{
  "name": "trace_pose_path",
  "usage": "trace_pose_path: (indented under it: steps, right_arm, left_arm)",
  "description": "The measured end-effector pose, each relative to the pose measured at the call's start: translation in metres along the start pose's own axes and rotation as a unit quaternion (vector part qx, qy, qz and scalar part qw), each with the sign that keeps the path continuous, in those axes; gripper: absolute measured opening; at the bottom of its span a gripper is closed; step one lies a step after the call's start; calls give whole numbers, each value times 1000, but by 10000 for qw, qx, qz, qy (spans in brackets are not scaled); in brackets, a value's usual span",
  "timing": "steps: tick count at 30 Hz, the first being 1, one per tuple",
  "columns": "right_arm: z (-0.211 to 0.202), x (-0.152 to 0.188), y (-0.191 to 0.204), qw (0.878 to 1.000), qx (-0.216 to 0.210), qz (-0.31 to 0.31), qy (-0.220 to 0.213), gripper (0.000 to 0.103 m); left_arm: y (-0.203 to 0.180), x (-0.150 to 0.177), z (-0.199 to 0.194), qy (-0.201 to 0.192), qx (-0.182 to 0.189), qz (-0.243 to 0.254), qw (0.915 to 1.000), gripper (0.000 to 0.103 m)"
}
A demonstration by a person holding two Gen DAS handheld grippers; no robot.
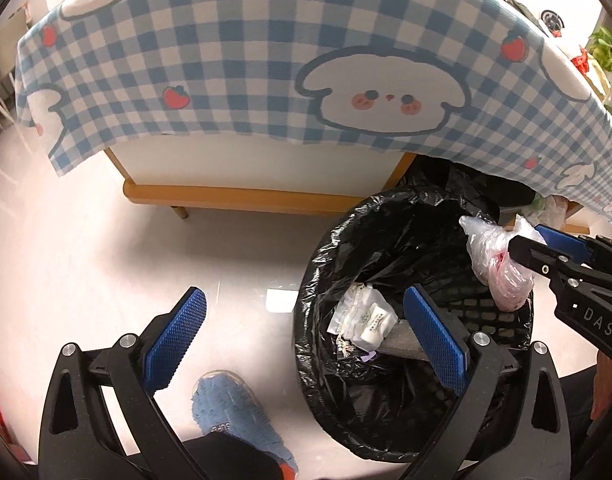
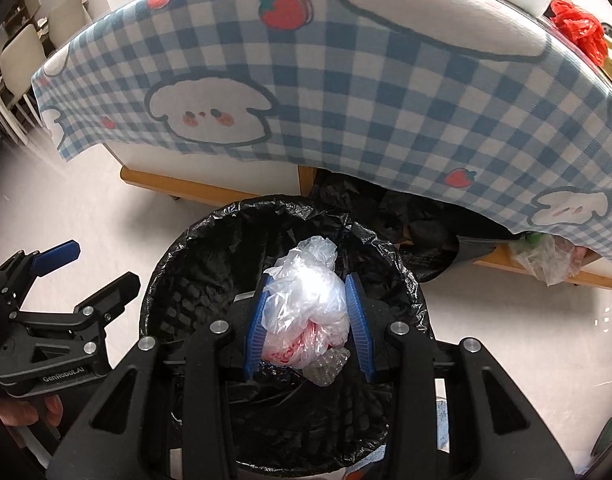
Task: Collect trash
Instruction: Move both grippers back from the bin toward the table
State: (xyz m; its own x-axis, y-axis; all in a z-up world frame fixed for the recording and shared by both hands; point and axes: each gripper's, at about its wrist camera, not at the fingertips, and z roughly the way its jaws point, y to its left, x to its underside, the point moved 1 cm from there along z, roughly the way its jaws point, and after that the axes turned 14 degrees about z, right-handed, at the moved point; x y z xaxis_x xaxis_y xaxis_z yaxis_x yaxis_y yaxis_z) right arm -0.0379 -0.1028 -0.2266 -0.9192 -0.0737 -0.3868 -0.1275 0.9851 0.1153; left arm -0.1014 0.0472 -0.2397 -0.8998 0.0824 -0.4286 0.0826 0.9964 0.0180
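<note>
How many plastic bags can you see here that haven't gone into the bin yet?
3: a clear bag held in the right tongs over the bin, a red one on the table, another clear one beneath it. More may be hidden.

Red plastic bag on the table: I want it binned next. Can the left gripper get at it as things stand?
Probably yes: the left gripper is open and empty, and the red plastic bag lies uncovered near the tablecloth edge.

Bin mouth [image 2: 210, 216] open — tablecloth [image 2: 345, 92] overhangs
</note>
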Motion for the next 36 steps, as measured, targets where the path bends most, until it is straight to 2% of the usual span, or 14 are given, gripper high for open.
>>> trace_pose_path:
  steps: [3,5,8,10,15,25,36]
  right_arm:
    - [3,1,5,10000,-23,-33,22,40]
    - [5,1,6,9999,-93,-45,53,46]
    - [3,2,7,9999,-94,-65,-17,60]
    - [0,1,7,9999,-95,-34,-104,75]
    - [-9,-2,3,9996,-56,41,-281,87]
    - [-42,-9,-5,9979,47,75,-638,96]
    - [-90,-19,-15,9948,91,256,-983,96]
  left_arm:
    - [1,1,1,5,-15,-6,10000,97]
    - [2,1,0,5,-8,-15,10000,97]
    - [2,0,-1,16,-42,-6,10000,97]
    - [3,0,-1,42,-72,-14,10000,97]
    - [4,-5,-6,39,-111,-19,9999,97]
    - [-2,-18,-38,-147,-94,-27,9998,97]
    - [-12,-35,-81,-433,-89,7,9990,97]
